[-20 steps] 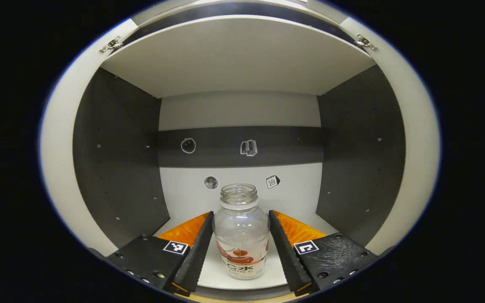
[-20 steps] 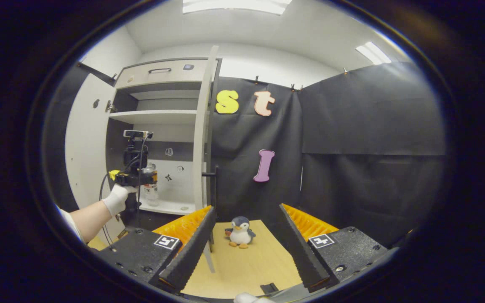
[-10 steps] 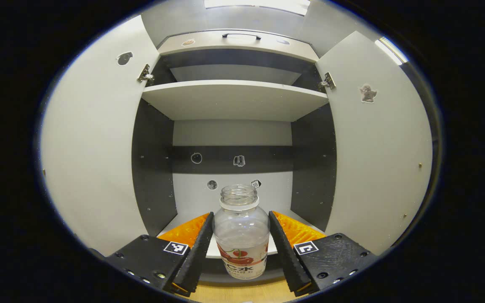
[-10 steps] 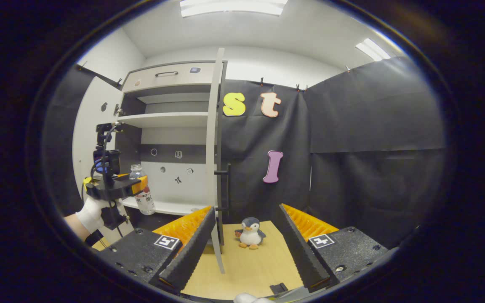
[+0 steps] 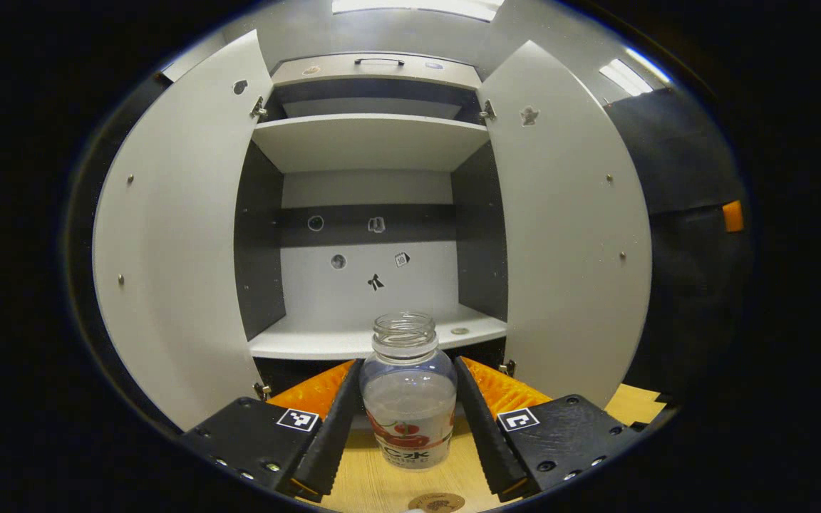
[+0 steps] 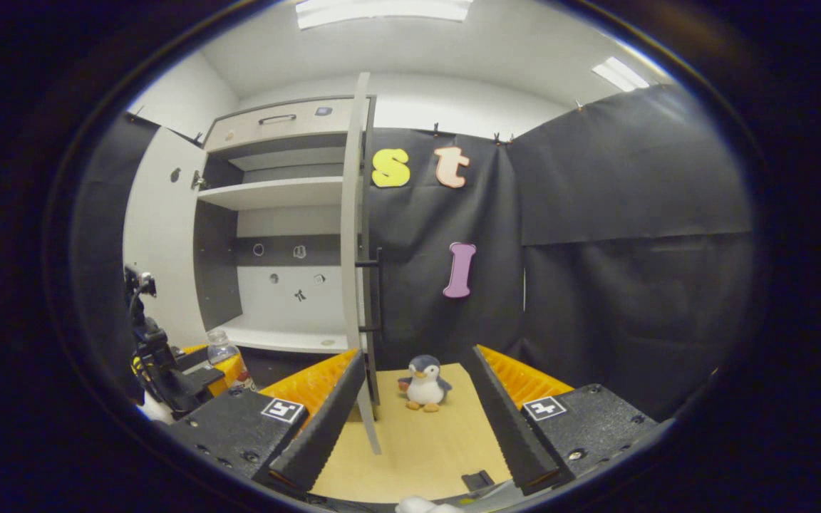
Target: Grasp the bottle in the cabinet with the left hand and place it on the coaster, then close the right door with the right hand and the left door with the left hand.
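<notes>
Both cabinet doors [image 5: 567, 235] open ahead, we note left gripper [image 5: 408, 413] clamped on the bottle [image 5: 408, 399], coaster [image 5: 440, 502] below it, right gripper [image 6: 410, 420] spread wide, holding nothing.

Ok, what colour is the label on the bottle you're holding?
White with a red fruit picture and grey lettering, on the clear bottle between the left gripper's fingers; left gripper view shows it best.
</notes>
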A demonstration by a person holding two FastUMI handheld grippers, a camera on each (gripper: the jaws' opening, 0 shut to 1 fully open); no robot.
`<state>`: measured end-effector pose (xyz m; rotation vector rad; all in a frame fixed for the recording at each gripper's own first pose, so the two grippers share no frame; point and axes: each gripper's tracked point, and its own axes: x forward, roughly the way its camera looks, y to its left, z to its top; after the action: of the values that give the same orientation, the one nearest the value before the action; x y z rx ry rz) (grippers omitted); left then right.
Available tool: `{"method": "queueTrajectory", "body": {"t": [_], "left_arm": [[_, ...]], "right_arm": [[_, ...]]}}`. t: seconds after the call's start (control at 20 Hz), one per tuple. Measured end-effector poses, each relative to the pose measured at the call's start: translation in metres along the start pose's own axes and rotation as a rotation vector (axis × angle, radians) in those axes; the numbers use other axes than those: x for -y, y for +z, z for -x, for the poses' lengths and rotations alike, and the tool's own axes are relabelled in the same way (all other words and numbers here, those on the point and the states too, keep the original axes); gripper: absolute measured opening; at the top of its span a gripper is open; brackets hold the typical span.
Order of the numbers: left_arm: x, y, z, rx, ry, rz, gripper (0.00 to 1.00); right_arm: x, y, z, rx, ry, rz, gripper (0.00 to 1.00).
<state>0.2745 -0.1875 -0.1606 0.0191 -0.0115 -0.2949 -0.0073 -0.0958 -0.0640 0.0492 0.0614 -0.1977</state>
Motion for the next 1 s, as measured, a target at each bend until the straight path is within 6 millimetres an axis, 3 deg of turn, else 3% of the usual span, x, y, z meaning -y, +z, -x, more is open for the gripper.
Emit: {"method": "queueTrajectory", "body": {"t": [0.25,0.45,0.55,1.0], "left_arm": [[0.023,-0.089,0.016,-0.132,-0.045,0.065,0.76],[0.028,-0.148,0.021,-0.219,-0.049,0.126,0.76],[0.022,-0.165,0.024,-0.232,-0.019,0.109,0.76],[0.017,-0.195,0.017,-0.178,0.000,0.084,0.76]], "right_arm": [[0.009,-0.033,-0.003,-0.055,-0.005,0.010,0.96],[0.012,-0.057,-0.007,-0.110,0.003,0.025,0.96],[0.016,-0.064,-0.009,-0.119,-0.001,0.049,0.96],[0.015,-0.097,-0.023,-0.180,0.023,0.145,0.97]]}}
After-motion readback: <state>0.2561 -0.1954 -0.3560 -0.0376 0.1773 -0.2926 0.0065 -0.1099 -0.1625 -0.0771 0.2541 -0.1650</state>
